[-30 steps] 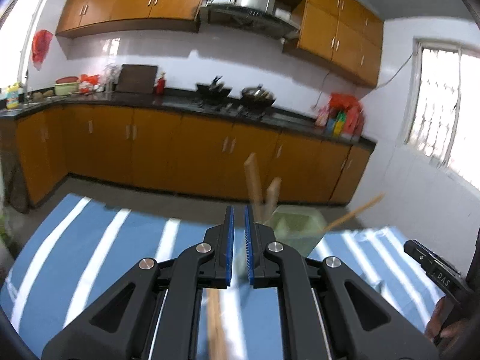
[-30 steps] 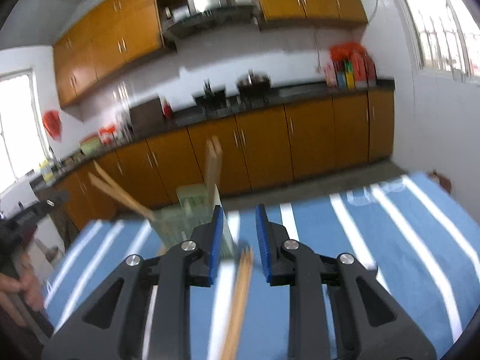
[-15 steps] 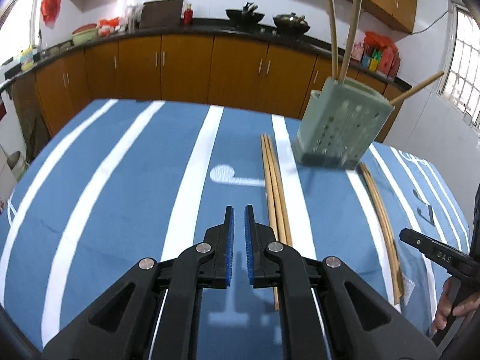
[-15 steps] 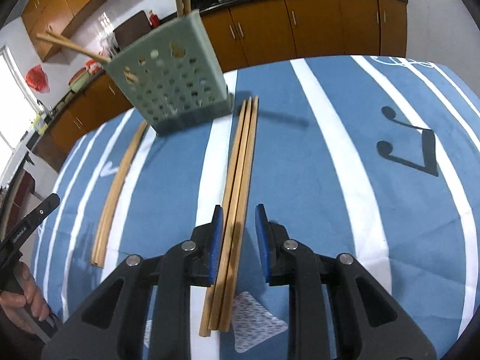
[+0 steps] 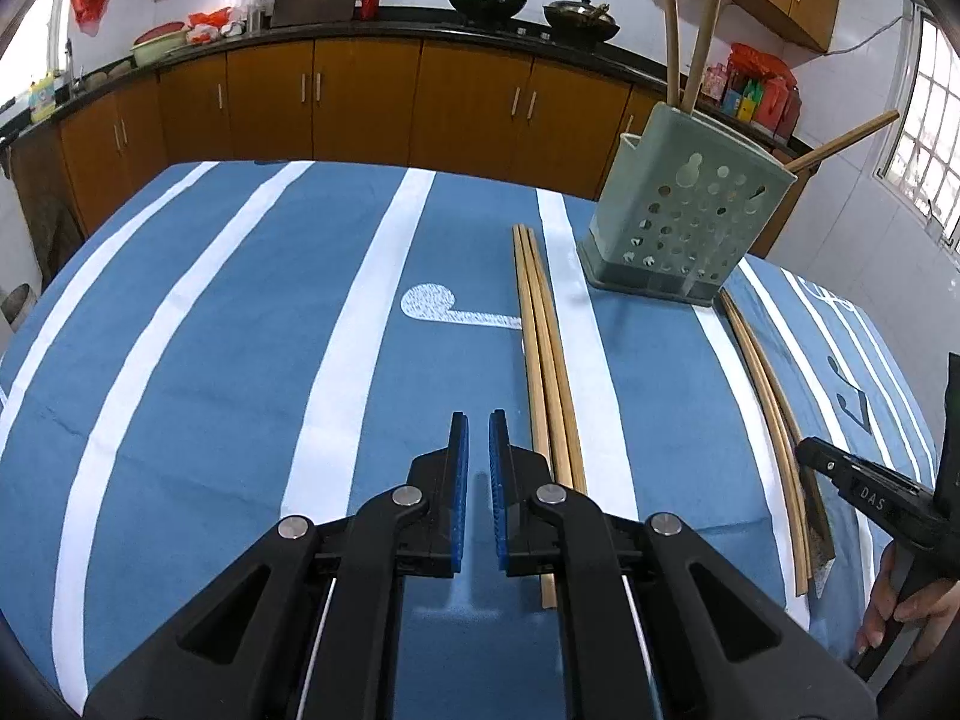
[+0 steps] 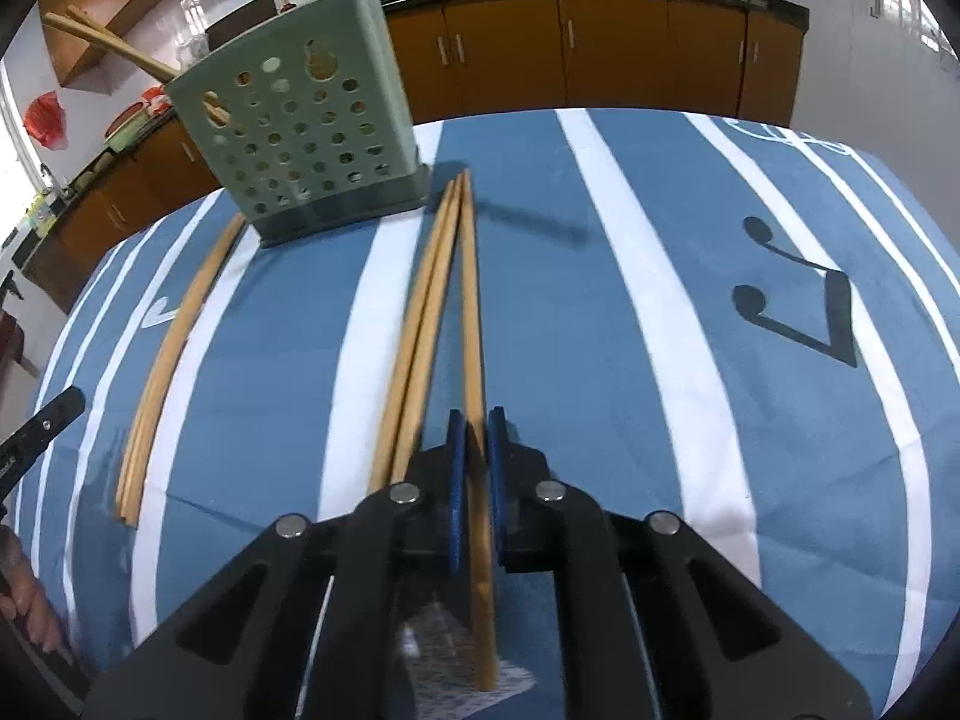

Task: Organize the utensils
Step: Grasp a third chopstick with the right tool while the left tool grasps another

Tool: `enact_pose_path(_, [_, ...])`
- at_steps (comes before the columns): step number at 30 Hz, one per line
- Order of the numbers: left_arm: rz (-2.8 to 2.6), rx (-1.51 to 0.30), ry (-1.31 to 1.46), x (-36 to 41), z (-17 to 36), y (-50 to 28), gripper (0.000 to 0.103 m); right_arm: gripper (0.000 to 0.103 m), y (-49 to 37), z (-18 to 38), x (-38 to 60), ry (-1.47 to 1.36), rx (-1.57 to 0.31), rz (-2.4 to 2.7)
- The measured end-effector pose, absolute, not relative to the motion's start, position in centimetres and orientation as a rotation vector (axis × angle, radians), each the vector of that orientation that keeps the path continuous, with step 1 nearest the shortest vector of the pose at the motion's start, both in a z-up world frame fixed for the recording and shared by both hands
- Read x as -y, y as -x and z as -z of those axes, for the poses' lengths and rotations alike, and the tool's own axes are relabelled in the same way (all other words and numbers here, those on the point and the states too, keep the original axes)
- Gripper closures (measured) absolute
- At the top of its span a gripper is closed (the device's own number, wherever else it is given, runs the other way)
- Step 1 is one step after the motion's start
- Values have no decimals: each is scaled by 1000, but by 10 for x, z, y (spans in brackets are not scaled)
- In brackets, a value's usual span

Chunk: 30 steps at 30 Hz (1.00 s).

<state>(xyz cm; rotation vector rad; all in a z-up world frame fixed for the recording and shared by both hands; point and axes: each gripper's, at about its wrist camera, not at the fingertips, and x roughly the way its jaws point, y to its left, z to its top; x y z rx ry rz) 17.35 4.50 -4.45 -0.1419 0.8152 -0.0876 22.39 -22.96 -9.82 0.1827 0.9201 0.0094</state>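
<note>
A green perforated utensil holder (image 5: 684, 222) (image 6: 306, 138) stands on the blue striped cloth, with several chopsticks upright or leaning in it. Three wooden chopsticks (image 5: 543, 348) lie in front of it. My right gripper (image 6: 471, 426) is down on the cloth with one chopstick (image 6: 471, 300) between its narrowly parted jaws; the other two (image 6: 420, 324) lie just left of it. My left gripper (image 5: 473, 429) hovers low over bare cloth left of those chopsticks, nearly shut with nothing between the jaws. A second bundle of chopsticks (image 5: 768, 402) (image 6: 174, 348) lies on the holder's other side.
The table's far edge faces brown kitchen cabinets (image 5: 360, 102). The right gripper's body (image 5: 870, 498) and the hand holding it show at the right edge of the left wrist view. The cloth carries white stripes and music-note prints (image 6: 798, 312).
Both grippers tilted down from looking across the kitchen to the table. The right gripper moved forward and lower, its jaws narrowed around one chopstick, which now lies apart from the other two.
</note>
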Motion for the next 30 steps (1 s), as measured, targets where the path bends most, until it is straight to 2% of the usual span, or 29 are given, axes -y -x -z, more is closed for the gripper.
enact_pose_path(3, [97,-824,146,-44,47,-174,95,89,-223,98,229,-183,-918,-22])
enact_pose_path(5, [113,-835,152,-41,49,-176,95,95,-223,99,225,-146,-915,-13])
enact_pose_path(11, [170,-862,159,-33,54,-180,95,95,-228,100,248,-231,-904,59])
enact_pose_path(30, [185,-922,71,-12,69,-199,95,95,-226,100,244,-175,-894,51])
